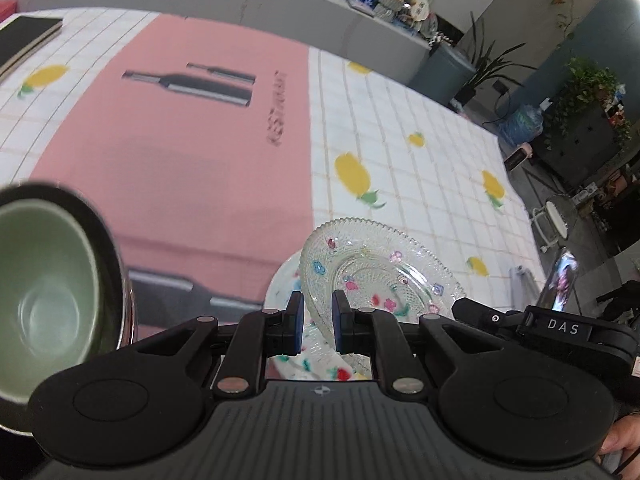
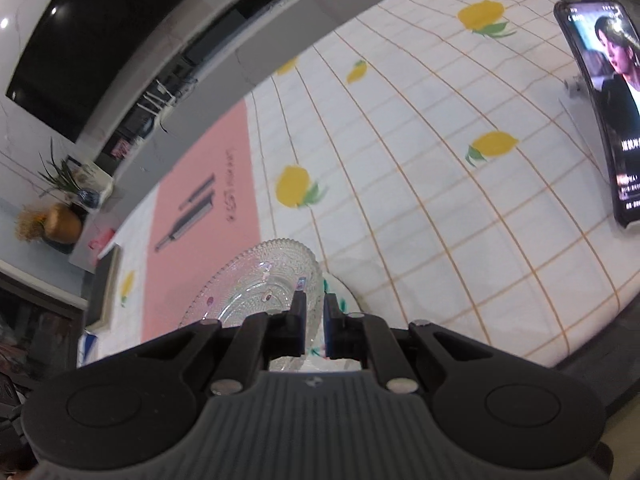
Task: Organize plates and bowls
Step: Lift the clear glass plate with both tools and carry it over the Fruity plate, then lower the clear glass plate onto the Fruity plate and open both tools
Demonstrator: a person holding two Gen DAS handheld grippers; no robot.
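A clear glass plate (image 1: 380, 268) with small coloured flowers hangs tilted above the table. My left gripper (image 1: 317, 300) is shut on its near rim. In the right wrist view the same glass plate (image 2: 256, 280) sits with its rim pinched in my right gripper (image 2: 314, 304), which is shut on it. A white floral plate (image 1: 282, 284) shows just beneath the glass one and peeks out right of the right fingers (image 2: 340, 300). At the left a green bowl (image 1: 44, 280) sits nested inside a dark bowl (image 1: 108, 248).
A pink placemat (image 1: 180, 140) lies on the lemon-print checked tablecloth (image 2: 440, 200). A phone (image 2: 600, 100) stands lit at the table's right edge. A black notebook (image 1: 24, 36) lies far left. The other tool's black housing (image 1: 560, 326) is close on the right.
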